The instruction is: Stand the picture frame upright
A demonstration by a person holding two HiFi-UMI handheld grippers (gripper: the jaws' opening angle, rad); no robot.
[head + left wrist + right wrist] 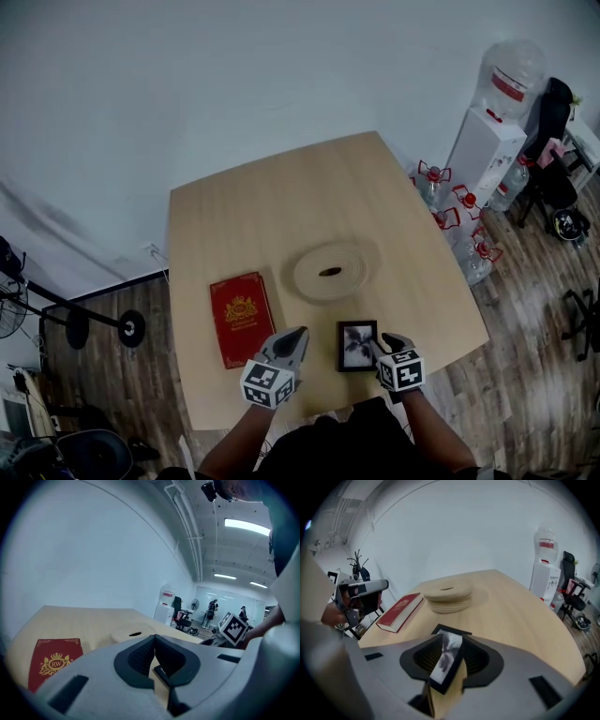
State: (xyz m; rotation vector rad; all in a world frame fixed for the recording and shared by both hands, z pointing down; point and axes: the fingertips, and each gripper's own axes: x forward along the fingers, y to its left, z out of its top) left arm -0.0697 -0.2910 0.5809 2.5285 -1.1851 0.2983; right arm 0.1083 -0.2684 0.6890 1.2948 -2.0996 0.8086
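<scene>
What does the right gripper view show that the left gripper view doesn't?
Only the right gripper view: the picture frame, sitting between the jaws of the right gripper.
Only the left gripper view: ceiling lights and people standing in a far room.
Both: the red book, the round wooden base and the table.

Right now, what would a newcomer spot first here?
The small black picture frame at the front edge of the table stands out first, sitting between the parted jaws of the right gripper. To its left lies a red book with a gold crest. A round wooden dish sits mid-table behind them.
</scene>
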